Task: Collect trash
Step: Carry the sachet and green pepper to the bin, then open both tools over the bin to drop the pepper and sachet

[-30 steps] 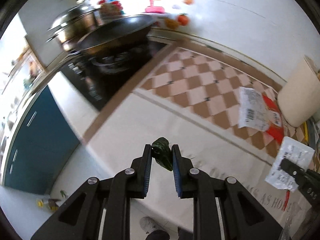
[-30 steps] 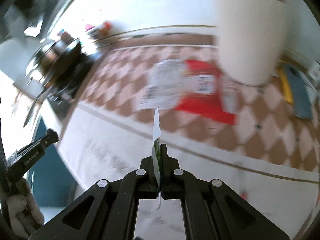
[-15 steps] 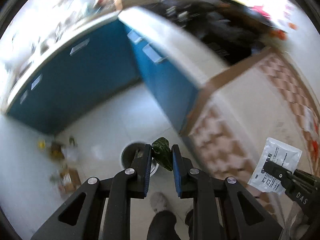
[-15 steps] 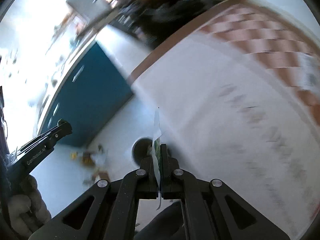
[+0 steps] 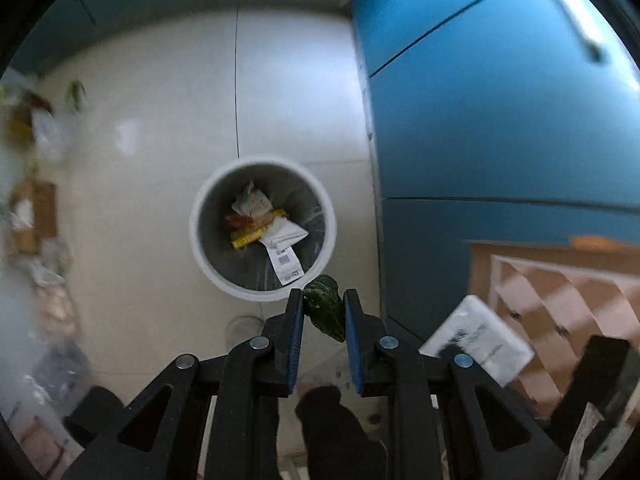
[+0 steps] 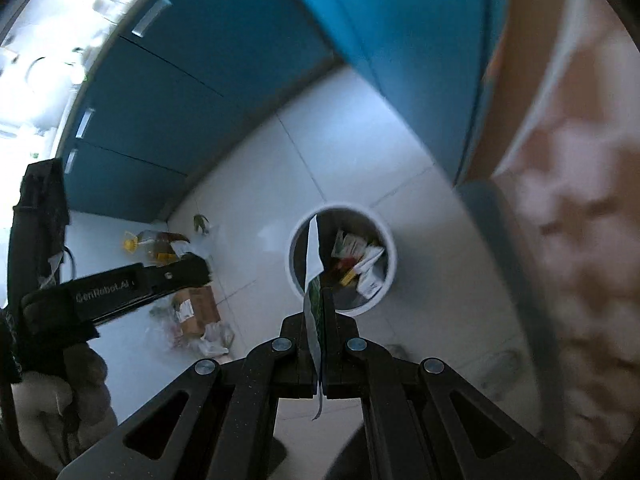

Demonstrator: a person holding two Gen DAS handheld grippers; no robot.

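Leaf point(image 5: 325, 307) btwn left gripper point(image 5: 322, 308) pads (pinched) — bin point(image 5: 208, 256) below.

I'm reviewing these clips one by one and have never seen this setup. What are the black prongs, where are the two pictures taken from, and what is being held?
No robot here: a person carries a hand-held gripper in each hand, with a wide-angle camera on each looking along its two fingers. One picture comes from each gripper.

The left gripper is clamped on a crumpled dark green leaf. The right gripper is shut on a thin white packet, seen edge-on; in the left view it shows as a white rectangle.

Both point down at a round white bin on a pale tiled floor, already holding wrappers. Blue cabinets stand alongside, and more litter lies on the floor.
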